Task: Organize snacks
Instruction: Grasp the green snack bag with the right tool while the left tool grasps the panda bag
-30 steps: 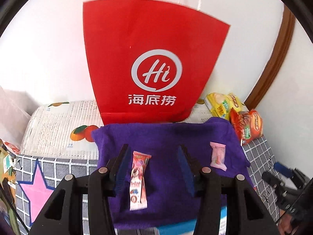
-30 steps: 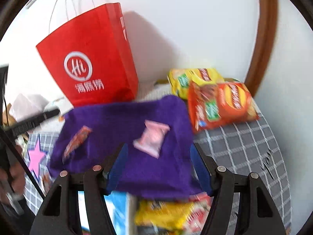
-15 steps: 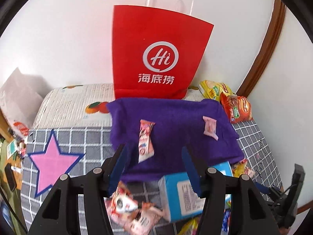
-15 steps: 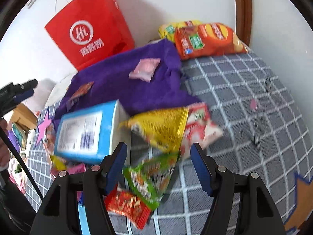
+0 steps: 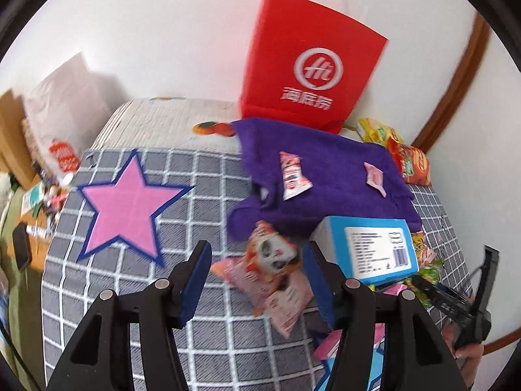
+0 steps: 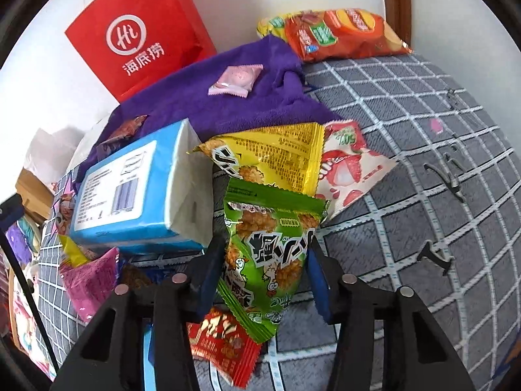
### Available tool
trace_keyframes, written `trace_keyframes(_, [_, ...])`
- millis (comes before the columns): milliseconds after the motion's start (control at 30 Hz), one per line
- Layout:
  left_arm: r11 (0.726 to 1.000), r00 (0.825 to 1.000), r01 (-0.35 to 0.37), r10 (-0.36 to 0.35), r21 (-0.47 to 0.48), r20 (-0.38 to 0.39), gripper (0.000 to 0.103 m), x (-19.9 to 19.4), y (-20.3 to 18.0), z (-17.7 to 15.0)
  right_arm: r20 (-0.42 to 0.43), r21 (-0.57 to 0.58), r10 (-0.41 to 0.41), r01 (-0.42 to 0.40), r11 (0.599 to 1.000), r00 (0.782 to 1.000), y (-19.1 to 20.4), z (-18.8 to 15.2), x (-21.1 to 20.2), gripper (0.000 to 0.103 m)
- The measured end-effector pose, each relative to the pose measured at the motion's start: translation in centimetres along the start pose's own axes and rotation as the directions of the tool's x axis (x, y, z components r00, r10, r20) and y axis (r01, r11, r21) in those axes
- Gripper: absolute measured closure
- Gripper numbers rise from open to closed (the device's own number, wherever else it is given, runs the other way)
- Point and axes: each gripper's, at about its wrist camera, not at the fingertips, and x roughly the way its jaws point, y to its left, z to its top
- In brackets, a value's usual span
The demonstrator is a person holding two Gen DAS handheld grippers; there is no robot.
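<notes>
Both spread claws have dropped: right claw [image 6: 265,272] straddles a crinkly green packet [image 6: 268,254], left claw [image 5: 257,278] over glossy pink wrappers [image 5: 267,273].

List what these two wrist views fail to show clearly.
- Left wrist view: the snack packets between the open left gripper fingers are motion-blurred; their print is unreadable.
- Right wrist view: the red packet is partly covered by the green snack bag and the right gripper.
- Right wrist view: the yellow bag is overlapped by the green one.
- Both views: the red paper bag interior is unseen.

Home bedroom: grid-patterned star bedspread [image 5: 136,195], white wall, scattered snack packets [image 6: 270,247].
</notes>
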Motion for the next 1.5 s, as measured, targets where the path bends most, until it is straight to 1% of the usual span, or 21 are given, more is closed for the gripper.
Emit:
trace_keyframes(100, [1.0,1.0,0.005,-0.005,-0.023,-0.006,0.047,-0.2,1.2,-0.6,0.046,0.016,0.009,-0.01,1.0,0.999,-0.3,-0.4,-2.3,0.055])
trace_keyframes(200, [1.0,1.0,0.003,-0.003,-0.015,-0.026,0.047,0.2,1.6,-1.5,0.072,0.017,0.001,-0.002,1.0,0.997,-0.8,-1.3,-4.0,0.055])
trace_keyframes(300, [1.0,0.999,0.005,-0.005,-0.013,-0.041,0.047,0.9,1.7,-2.6,0.083,0.027,-0.001,-0.001,1.0,0.997,-1.2,-2.4,-5.1,0.055])
trace_keyframes(467, [1.0,0.997,0.002,-0.001,0.008,-0.072,0.047,2.1,1.1,-4.3,0.086,0.026,-0.007,0.005,1.0,0.996,-1.4,-4.4,-5.9,0.055])
trace_keyframes(533, [1.0,0.997,0.017,-0.015,0.024,-0.082,0.043,2.6,0.5,-4.9,0.086,0.018,-0.017,0.015,1.0,0.996,-1.3,-5.3,-5.9,0.055])
trace_keyframes(567, [0.999,0.996,0.028,-0.026,0.029,-0.08,0.038,2.8,0.2,-5.1,0.084,0.014,-0.017,0.016,1.0,0.996,-1.2,-5.5,-5.9,0.055])
trace_keyframes(600, [0.999,0.997,0.037,-0.034,0.034,-0.076,0.036,2.9,-0.1,-5.3,0.082,0.011,-0.016,0.015,1.0,0.997,-1.2,-5.8,-5.8,0.055])
trace_keyframes(700, [0.998,0.997,0.035,-0.03,0.061,-0.067,0.033,3.2,-0.9,-5.2,0.07,0.011,-0.012,0.011,1.0,0.997,-1.3,-6.5,-5.5,0.055])
trace_keyframes(800, [0.994,0.998,0.007,0.0,0.108,-0.064,0.03,3.8,-1.7,-4.7,0.065,0.008,-0.01,0.009,1.0,0.998,-1.7,-7.0,-5.4,0.055])
trace_keyframes(900, [0.99,0.996,-0.031,0.041,0.134,-0.078,0.03,4.8,-2.2,-4.0,0.06,0.017,-0.009,0.008,1.0,0.998,-2.1,-7.0,-5.4,0.055])
trace_keyframes(1033, [0.986,0.995,-0.038,0.053,0.164,-0.09,0.03,6.1,-2.5,-3.3,0.065,0.031,-0.008,0.006,1.0,0.998,-2.6,-6.6,-5.4,0.055])
trace_keyframes(1167, [0.976,0.992,-0.065,0.086,0.206,-0.093,0.03,7.7,-2.9,-2.7,0.069,0.031,-0.012,0.01,0.999,0.998,-2.8,-5.8,-5.2,0.055])
trace_keyframes(1333, [0.974,0.991,-0.054,0.079,0.221,-0.107,0.03,9.7,-3.0,-2.4,0.054,0.022,-0.023,0.021,1.0,0.998,-2.8,-5.2,-3.9,0.055])
trace_keyframes(1400, [0.972,0.991,-0.064,0.088,0.226,-0.099,0.03,10.1,-3.0,-2.2,0.042,0.023,-0.025,0.024,0.999,0.999,-2.8,-5.1,-3.4,0.055])
trace_keyframes(1500, [0.975,0.993,-0.046,0.069,0.218,-0.098,0.03,10.5,-2.9,-2.1,0.029,0.024,-0.03,0.029,0.999,0.999,-2.8,-5.1,-2.6,0.055])
